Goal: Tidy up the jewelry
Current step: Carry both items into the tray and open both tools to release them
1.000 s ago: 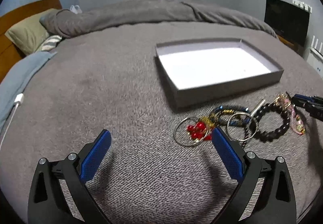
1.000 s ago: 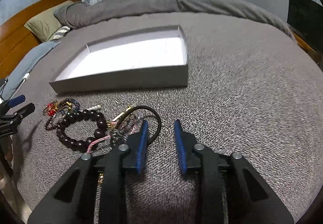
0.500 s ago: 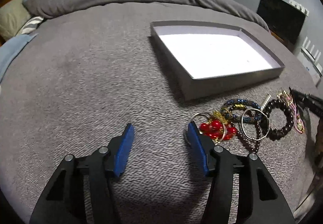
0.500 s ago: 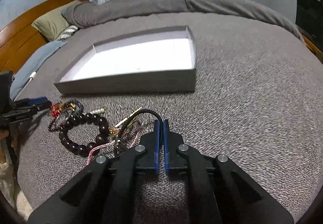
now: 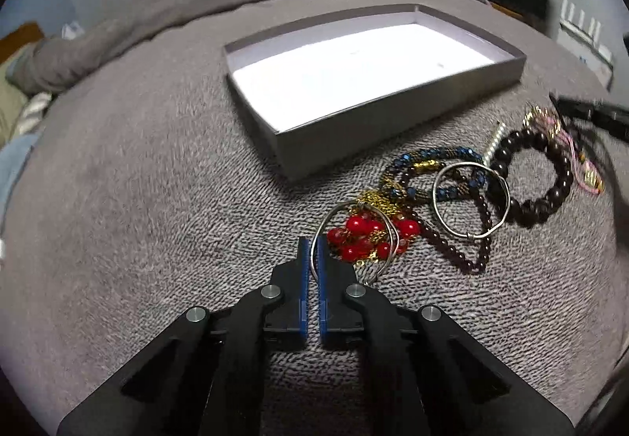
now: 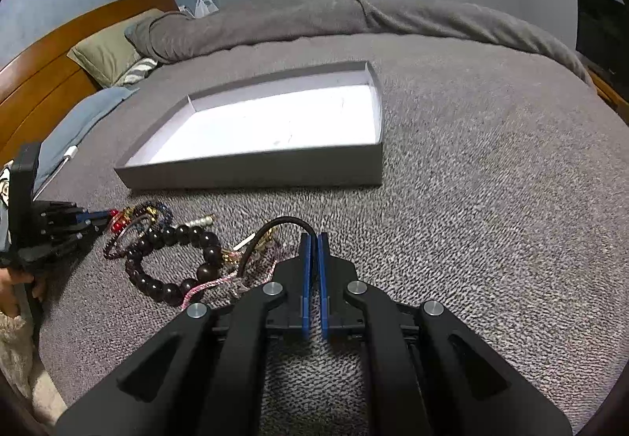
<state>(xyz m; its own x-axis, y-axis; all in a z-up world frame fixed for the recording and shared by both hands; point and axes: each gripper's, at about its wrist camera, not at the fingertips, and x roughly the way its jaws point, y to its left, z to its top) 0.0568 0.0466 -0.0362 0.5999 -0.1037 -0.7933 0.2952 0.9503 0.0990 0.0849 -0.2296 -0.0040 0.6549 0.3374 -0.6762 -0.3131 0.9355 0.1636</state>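
Swung in over the bed toward the jewelry heap and dropped lower since a second ago. Left gripper jaws, wide apart back then, have just been closing and now pinch the near rim of the wire hoop, with the red beads just beyond and right of the jaws. Right gripper barely shifted; jaws pressed together on the end of the black cord, which arcs up and left from the tips. Box open and bare inside, well beyond both jaws. Dark bead bracelet lying left of the right jaws, untouched, tangled with pink thread.

Probably both picks made; lift and carry to the box next. Snag risk: hoop and cord both seem caught in neighbouring pieces.
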